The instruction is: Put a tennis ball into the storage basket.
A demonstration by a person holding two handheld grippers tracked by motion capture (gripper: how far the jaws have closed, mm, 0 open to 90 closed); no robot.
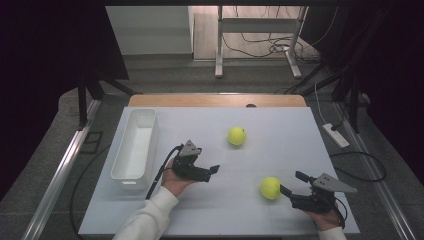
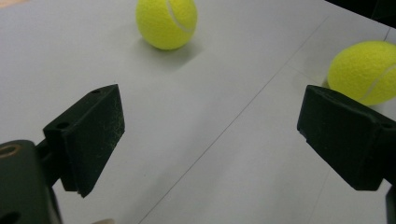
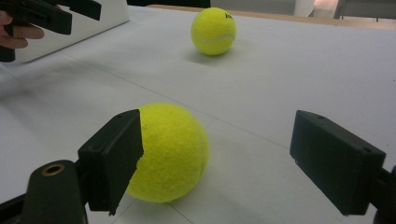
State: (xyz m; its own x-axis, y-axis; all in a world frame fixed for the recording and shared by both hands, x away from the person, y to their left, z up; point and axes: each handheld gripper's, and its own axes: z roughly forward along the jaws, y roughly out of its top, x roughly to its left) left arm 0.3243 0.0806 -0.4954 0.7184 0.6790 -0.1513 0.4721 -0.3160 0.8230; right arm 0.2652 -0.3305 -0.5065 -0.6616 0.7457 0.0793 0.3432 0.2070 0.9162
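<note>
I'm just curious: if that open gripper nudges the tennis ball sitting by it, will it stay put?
Probably not. The near tennis ball is round and rests loose on the smooth white table, so it would likely roll. Its fuzzy felt should grip well between the right gripper's open jaws.

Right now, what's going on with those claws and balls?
Both claws open. Right claw around the near ball, not shut. Left claw holds nothing. Far ball loose, nothing blocking.
</note>
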